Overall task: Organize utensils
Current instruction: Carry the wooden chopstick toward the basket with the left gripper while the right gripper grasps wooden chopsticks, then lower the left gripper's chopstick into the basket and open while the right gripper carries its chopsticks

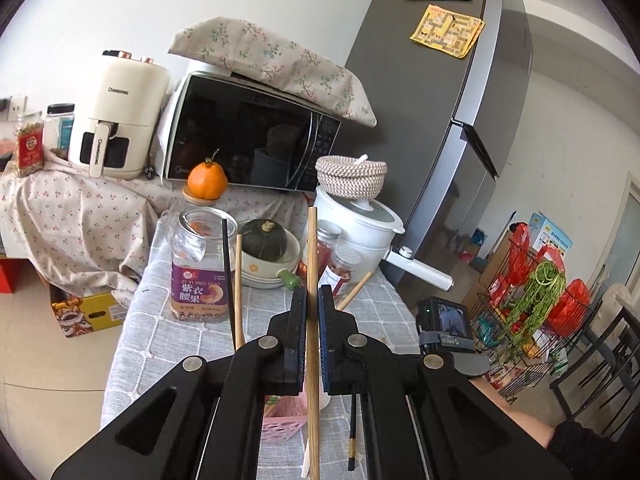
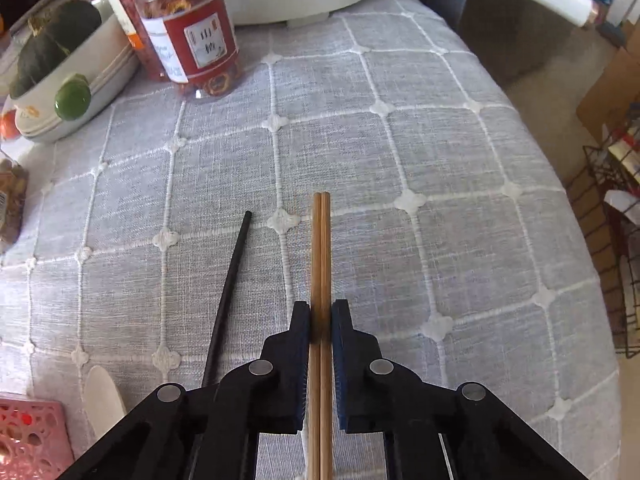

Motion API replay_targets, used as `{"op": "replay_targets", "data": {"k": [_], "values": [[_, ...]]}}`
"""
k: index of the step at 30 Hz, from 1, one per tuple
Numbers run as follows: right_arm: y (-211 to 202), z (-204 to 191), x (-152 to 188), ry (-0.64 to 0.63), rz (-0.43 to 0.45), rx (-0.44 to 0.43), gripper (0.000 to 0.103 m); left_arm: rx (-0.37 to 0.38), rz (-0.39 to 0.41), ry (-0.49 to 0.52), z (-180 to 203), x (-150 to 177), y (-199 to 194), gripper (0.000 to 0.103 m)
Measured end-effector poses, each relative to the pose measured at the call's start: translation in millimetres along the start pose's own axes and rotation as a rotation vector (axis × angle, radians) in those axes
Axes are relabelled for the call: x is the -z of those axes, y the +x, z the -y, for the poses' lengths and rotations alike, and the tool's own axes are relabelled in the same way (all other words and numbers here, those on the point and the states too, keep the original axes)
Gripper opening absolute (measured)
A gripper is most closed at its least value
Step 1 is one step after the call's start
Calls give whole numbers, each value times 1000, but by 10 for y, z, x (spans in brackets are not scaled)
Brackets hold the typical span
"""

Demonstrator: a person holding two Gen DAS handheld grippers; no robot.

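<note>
My left gripper (image 1: 312,300) is shut on a wooden chopstick (image 1: 312,256) that stands upright above the table. A black chopstick (image 1: 228,272) and another wooden one (image 1: 239,280) rise at its left, above a pink basket (image 1: 280,420). My right gripper (image 2: 321,312) is shut on a wooden chopstick (image 2: 321,248), held low over the grey checked tablecloth (image 2: 420,152). A black chopstick (image 2: 228,292) lies on the cloth left of it. A white spoon (image 2: 105,400) lies next to the pink basket (image 2: 28,436).
A cashew jar (image 1: 200,268), a bowl with a green squash (image 1: 266,248), red spice jars (image 2: 188,32) and a white pot (image 1: 360,224) stand at the back of the table. Microwave (image 1: 248,136) and fridge (image 1: 460,120) behind. Wire rack (image 1: 532,308) at right.
</note>
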State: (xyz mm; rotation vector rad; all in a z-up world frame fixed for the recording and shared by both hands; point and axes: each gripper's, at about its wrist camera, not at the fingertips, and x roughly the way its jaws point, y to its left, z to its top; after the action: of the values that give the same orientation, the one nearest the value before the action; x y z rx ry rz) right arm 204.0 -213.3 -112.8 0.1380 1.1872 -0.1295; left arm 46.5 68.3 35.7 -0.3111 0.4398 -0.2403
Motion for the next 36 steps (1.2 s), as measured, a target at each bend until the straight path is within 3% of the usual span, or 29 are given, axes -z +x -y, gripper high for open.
{"op": "replay_targets", "data": {"k": [6,10,12,19,23,30,36], "values": [[-762,151,159,93,149,-134,8,-4,100,-29,-2,-115,-112,6],[-1240,125,373,92,304,-187,8,-8,178,-60,-49,-148,-212,6],[-1393,114,498,80,373,-199,8,-24,224,-63,-71,-155,-257,6],[-1757,29,637,40,490,-259,8,-89,325,-41,-144,-183,-218,6],[-1835,-71,673,0,544,-265,8,-120,313,-45,-186,-146,-31,6],[-1860,-211,701,-24,608,-239,8,-165,223,-35,-189,63,380,6],[-1889,-316,705,-27,648,-255,8,-150,113,17,-158,211,646,6]]}}
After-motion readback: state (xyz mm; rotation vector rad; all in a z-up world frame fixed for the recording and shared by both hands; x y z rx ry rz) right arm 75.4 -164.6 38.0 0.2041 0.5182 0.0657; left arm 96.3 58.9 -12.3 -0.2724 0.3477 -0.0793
